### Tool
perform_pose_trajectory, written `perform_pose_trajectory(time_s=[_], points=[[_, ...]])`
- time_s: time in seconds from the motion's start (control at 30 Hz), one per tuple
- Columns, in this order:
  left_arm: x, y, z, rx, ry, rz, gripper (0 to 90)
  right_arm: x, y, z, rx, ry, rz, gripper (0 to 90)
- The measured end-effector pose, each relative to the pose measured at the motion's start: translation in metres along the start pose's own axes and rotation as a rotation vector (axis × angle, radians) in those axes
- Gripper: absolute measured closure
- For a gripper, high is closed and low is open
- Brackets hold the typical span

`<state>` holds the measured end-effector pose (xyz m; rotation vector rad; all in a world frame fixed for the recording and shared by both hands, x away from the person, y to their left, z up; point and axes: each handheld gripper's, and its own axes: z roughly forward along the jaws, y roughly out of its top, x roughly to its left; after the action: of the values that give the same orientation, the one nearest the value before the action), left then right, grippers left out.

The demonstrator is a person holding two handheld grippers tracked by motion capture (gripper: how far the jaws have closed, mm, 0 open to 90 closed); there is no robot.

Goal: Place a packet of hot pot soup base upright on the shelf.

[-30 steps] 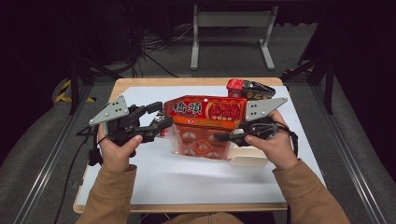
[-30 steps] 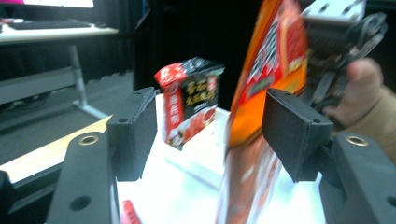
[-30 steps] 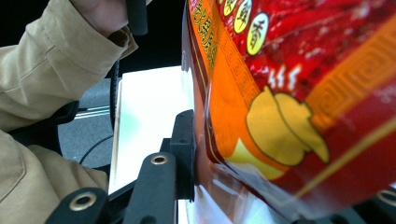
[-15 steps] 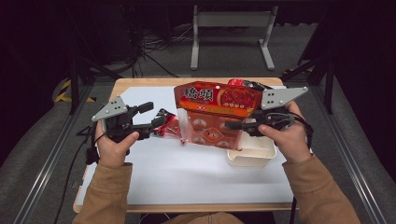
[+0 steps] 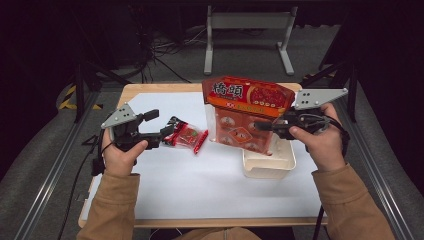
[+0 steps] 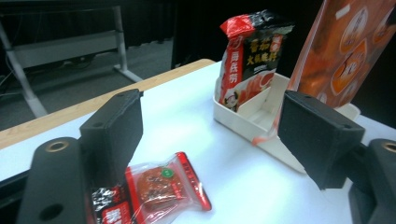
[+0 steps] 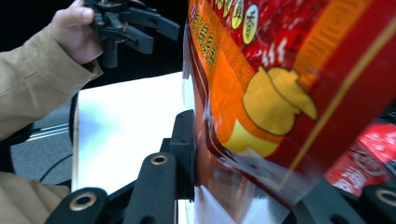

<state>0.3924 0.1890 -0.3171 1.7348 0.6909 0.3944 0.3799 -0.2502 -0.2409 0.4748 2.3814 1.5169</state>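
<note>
Big bag [image 5: 246,114]: red-orange snack bag, upright, lifted off the worktop [image 5: 200,185], its lower edge over the tray [image 5: 270,167] at about 4 o'clock of the white sheet. Right tongs [image 5: 260,126] clamp it on its right side, jaws narrow with the bag film pinched between them; the right gripper view has the bag [image 7: 289,93] wedged between the black jaws. Right hand [image 5: 322,145] holds the gripper level, pointing toward 9 o'clock.

Tray: white, divided, open-topped, sits on the sheet right of centre. In the left gripper view a second upright bag [image 6: 250,56], red and black, stands in the tray's [image 6: 243,116] far compartment.

Small packet [image 5: 187,136]: red-edged clear wrapper with a round snack inside, lies flat on the sheet at 9 o'clock from the big bag, well apart from it. Left tongs [image 5: 167,132] are right at its left end, jaws wide and just been opening; the packet [image 6: 161,186] lies below and between them, pads not pressing it. Whether a jaw touches the wrapper's dark end I can't tell.

Left hand [image 5: 120,152] grips its gripper low over the sheet, pointing toward 3 o'clock.
</note>
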Motion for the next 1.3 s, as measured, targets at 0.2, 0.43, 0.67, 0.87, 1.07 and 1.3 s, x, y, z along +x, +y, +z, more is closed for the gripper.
perform_pose_trajectory(time_s=[0.2,0.43,0.67,0.87,1.07,1.3], points=[[0.006,-0.008,0.005,0.042,0.008,0.008,18.8,-0.009,-0.006,-0.011,-0.014,-0.049,0.007,70.4],[0.014,-0.016,0.012,0.073,0.011,0.001,14.9,-0.013,-0.009,-0.017,-0.02,-0.087,0.003,70.4],[0.02,-0.022,0.013,0.092,0.031,-0.008,13.9,-0.019,-0.014,-0.023,-0.035,-0.112,0.02,70.4],[0.024,-0.026,0.016,0.107,0.046,-0.012,13.0,-0.024,-0.019,-0.028,-0.052,-0.138,0.038,70.4],[0.028,-0.031,0.018,0.122,0.053,-0.016,11.9,-0.029,-0.027,-0.032,-0.07,-0.162,0.059,70.4],[0.031,-0.034,0.019,0.132,0.051,-0.029,11.9,-0.034,-0.035,-0.035,-0.075,-0.2,0.081,70.4]])
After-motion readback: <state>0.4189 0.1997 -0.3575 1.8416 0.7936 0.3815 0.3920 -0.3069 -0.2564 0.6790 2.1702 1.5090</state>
